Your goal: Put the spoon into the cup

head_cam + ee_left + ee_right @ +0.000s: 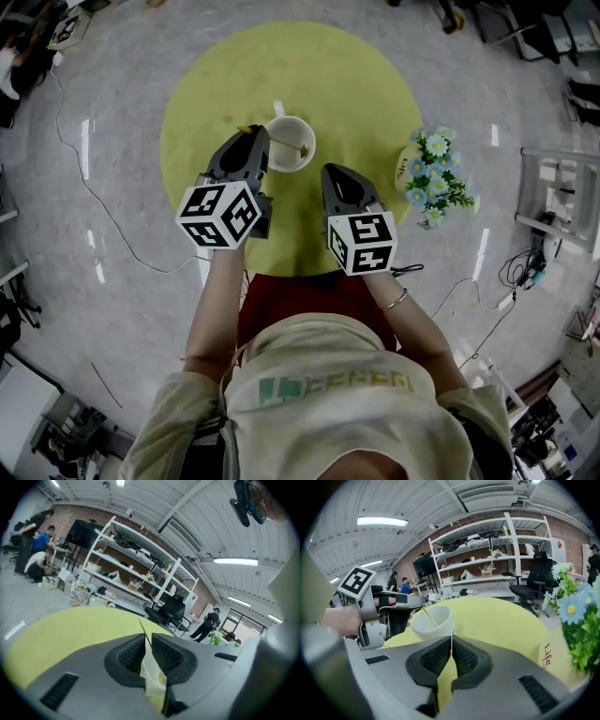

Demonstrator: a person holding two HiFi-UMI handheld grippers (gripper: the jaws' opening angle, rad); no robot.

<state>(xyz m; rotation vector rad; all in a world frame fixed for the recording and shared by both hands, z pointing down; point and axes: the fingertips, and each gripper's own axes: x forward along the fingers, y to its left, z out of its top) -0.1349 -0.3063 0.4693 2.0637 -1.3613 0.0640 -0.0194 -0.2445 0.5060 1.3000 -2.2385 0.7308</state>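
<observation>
A white cup (279, 165) stands near the middle of the round yellow table (356, 84). A thin gold spoon (287, 141) leans in it, bowl down and handle out over the left rim. My left gripper (255, 131) is at that rim. In the left gripper view its jaws (146, 639) stand a narrow slit apart; the spoon handle (141, 624) runs loose through the slit, with the cup (151, 679) behind. My right gripper (330, 171) hangs just right of the cup, shut and empty. The right gripper view (451, 641) shows the cup (427, 629), the spoon (430, 617) and the left gripper (418, 606).
A small pot of blue and white flowers (436, 178) stands at the table's right edge, close on the right in the right gripper view (576, 616). Shelving, office chairs and people are far off across the room. Cables lie on the floor around the table.
</observation>
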